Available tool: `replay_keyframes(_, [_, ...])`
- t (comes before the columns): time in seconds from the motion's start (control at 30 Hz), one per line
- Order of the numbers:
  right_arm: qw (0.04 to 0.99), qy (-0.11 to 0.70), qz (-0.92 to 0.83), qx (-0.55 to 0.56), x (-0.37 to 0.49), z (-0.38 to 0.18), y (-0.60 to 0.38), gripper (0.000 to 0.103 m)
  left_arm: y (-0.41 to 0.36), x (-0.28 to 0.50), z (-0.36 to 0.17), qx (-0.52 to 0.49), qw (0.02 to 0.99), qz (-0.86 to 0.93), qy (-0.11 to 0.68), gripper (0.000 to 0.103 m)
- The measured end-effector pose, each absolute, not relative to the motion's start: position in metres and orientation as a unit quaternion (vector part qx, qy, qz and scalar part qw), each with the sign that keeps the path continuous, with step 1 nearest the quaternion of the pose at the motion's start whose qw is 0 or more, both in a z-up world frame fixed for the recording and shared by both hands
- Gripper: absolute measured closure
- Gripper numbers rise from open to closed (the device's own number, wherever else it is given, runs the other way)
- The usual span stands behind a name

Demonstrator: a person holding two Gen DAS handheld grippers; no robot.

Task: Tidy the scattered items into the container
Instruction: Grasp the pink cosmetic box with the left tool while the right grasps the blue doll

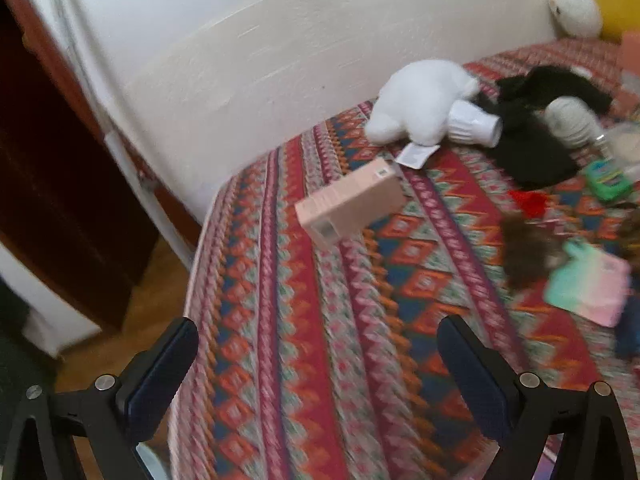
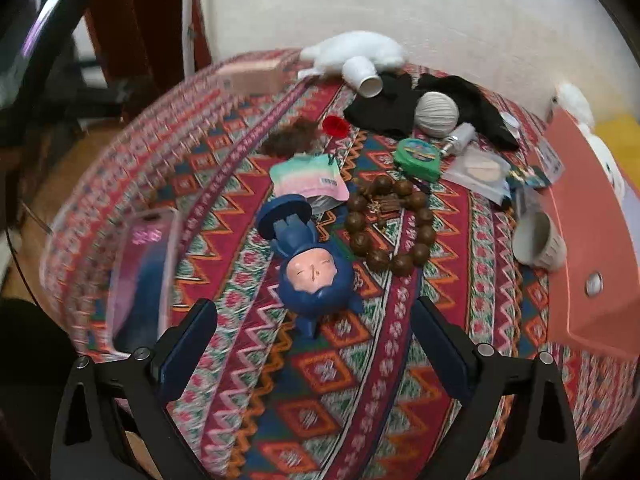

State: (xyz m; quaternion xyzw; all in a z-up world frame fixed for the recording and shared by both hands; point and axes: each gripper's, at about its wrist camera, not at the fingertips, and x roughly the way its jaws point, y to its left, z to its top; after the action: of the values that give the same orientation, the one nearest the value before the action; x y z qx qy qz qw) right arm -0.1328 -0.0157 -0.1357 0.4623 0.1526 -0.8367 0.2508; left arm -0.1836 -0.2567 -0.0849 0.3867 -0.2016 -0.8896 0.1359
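Patterned bedspread [image 2: 320,380] bearing scattered items. Right wrist view only: blue figurine [image 2: 310,258] lying face-up just ahead of the right gripper [image 2: 314,334], fingers apart, empty; wooden bead bracelet [image 2: 390,224] touching the figurine's right side; salmon container [image 2: 588,248] at far right, ribbed cup [image 2: 538,240] against its wall, contents unseen. Left wrist view: left gripper [image 1: 318,354], fingers apart, empty; pink box [image 1: 350,202] beyond, labels unreadable; white plush [image 1: 416,102] behind the box.

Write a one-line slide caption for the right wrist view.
Open right gripper hovers over a patterned bedspread, facing a blue figurine lying beside a wooden bead bracelet.
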Motion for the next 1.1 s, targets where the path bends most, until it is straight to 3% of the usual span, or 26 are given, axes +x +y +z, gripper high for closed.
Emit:
replay_keyframes(0.43, [0.26, 0.211, -0.821, 0.462, -0.186, -0.195, -0.048, 0.003, -0.253, -0.321, -0.162, 0.415, 0.063, -0.833, -0.36, 0.006])
replay_keyframes(0.9, [0.265, 0.244, -0.825, 0.435, -0.19, -0.202, -0.054, 0.003, -0.261, -0.397, -0.187, 0.456, 0.014, -0.812, -0.362, 0.003])
replay_keyframes(0.93, [0.265, 0.246, -0.824, 0.437, -0.19, -0.201, -0.054, 0.005, -0.262, -0.397, -0.185, 0.465, 0.006, -0.813, -0.349, 0.012])
replay_keyframes(0.97, [0.263, 0.249, -0.823, 0.438, -0.189, -0.2, -0.054, 0.014, -0.264, -0.396, -0.184, 0.477, -0.007, -0.814, -0.331, 0.03])
replay_keyframes(1.0, [0.261, 0.252, -0.823, 0.437, -0.188, -0.198, -0.053, 0.019, -0.265, -0.395, -0.182, 0.488, -0.019, -0.815, -0.313, 0.031])
replay_keyframes(1.07, [0.261, 0.253, -0.823, 0.436, -0.184, -0.192, -0.052, 0.044, -0.264, -0.389, -0.181, 0.498, -0.031, -0.808, -0.312, 0.035])
replay_keyframes(1.1, [0.26, 0.253, -0.824, 0.436, -0.183, -0.189, -0.051, 0.051, -0.262, -0.385, -0.18, 0.502, -0.036, -0.804, -0.316, 0.036])
